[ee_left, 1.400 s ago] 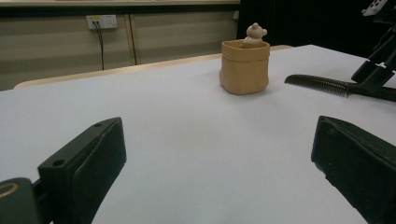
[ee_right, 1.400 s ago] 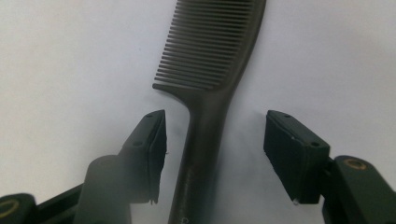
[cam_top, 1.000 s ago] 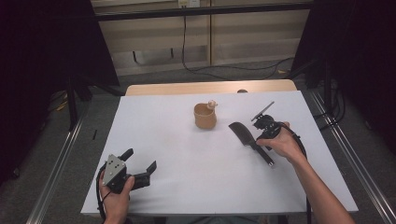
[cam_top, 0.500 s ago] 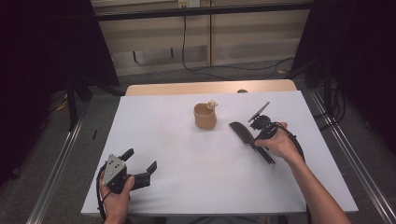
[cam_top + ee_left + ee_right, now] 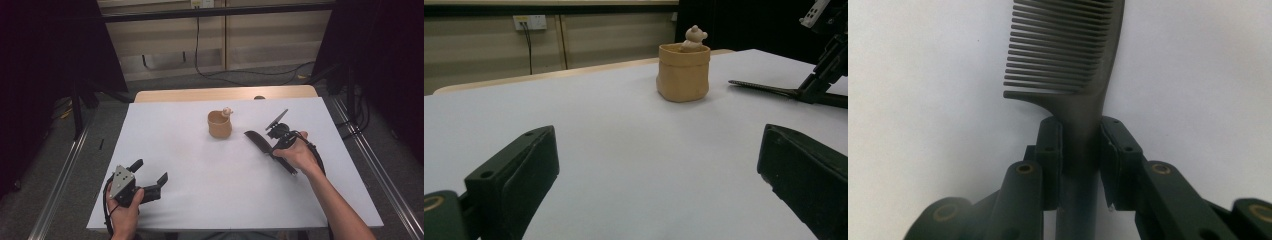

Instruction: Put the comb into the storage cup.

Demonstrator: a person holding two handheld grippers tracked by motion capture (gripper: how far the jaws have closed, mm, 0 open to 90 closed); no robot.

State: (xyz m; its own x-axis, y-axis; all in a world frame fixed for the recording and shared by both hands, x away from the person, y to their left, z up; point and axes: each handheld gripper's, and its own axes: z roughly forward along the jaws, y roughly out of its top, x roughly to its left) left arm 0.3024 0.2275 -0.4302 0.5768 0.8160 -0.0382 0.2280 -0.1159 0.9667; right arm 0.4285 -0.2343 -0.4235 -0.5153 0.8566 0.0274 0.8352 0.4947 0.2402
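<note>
Two grippers: our right gripper (image 5: 1081, 150), jaws just closing, clamps the comb (image 5: 1068, 55) by its handle for lifting; left gripper (image 5: 150, 176) waits released on the bench (image 5: 200, 200).

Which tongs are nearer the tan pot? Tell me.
Right. The right tongs, their pads closing round a dark comb's handle, sit just beside the tan pot; the left tongs wait open at the table's near left edge.

No readable text, labels, numbers anywhere
</note>
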